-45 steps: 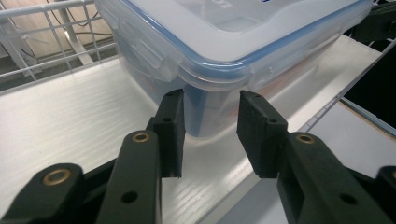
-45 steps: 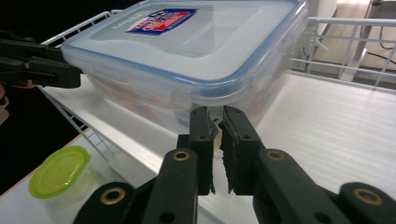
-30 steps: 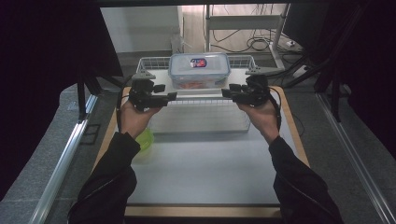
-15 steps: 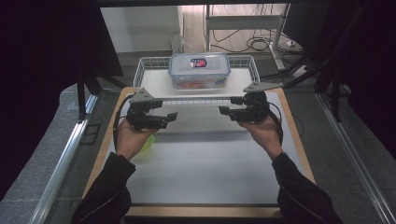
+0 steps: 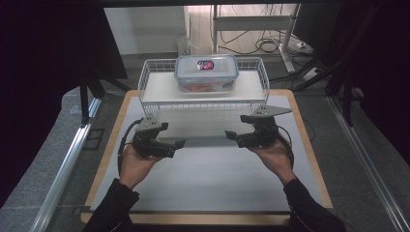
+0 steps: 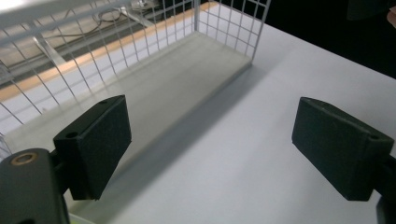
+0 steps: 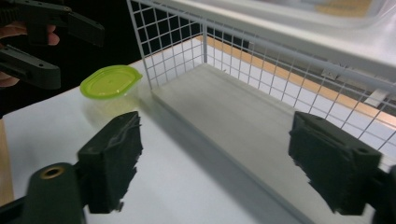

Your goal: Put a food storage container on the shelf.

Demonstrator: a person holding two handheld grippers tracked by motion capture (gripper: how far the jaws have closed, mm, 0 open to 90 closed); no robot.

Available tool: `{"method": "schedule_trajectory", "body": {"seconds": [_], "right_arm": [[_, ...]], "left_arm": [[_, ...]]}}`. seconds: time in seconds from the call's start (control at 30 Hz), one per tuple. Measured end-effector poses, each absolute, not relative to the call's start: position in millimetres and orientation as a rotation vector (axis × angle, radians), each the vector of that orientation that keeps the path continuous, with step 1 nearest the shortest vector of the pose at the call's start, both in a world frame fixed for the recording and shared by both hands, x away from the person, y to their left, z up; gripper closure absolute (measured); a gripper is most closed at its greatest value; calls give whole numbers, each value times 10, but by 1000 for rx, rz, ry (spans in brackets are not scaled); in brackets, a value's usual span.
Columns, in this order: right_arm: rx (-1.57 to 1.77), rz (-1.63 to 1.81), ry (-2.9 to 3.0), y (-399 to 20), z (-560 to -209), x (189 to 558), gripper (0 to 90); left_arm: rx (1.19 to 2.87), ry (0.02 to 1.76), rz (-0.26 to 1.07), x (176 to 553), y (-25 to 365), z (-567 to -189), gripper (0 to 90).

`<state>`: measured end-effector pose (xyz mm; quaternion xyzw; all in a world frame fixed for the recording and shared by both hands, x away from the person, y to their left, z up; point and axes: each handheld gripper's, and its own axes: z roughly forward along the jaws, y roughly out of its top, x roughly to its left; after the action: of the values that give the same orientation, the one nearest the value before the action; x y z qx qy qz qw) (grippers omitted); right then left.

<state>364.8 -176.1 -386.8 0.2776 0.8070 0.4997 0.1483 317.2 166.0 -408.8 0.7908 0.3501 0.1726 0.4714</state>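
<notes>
While both jaws have just been opening on nothing, left gripper (image 5: 180, 143) hides the green lid (image 7: 110, 81) from above; right gripper (image 5: 231, 137).

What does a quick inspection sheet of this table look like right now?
Surface: white table top with wooden edge, bare in front.
Job's things: lidded plastic box on top of the wire rack; lower shelf empty.
Clutter: green lid on the table beside the rack.
Grippers: left hand-held gripper and right hand-held gripper low in front of the rack, jaws just opened, nothing between them.
Cables: black cable loops from the left gripper.
Surroundings: floor cables behind the table.
</notes>
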Motion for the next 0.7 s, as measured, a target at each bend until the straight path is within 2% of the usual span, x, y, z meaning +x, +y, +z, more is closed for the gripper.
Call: {"method": "schedule_trajectory", "body": {"seconds": [0.13,0.3,0.5,0.7], "right_arm": [[793,1459,2331,-1794,-3970,3575,106],[782,1447,2342,-1836,-4094,3498,48],[801,1442,2381,-1870,-4303,3396,36],[803,1436,2404,-1881,-4436,3293,32]], "left_arm": [[1936,857,372,3055,1637,-4235,94],[1938,853,400,2934,1644,-4393,52],[1927,868,347,2860,1660,-4549,46],[1961,869,414,2765,1627,-4741,32]]}}
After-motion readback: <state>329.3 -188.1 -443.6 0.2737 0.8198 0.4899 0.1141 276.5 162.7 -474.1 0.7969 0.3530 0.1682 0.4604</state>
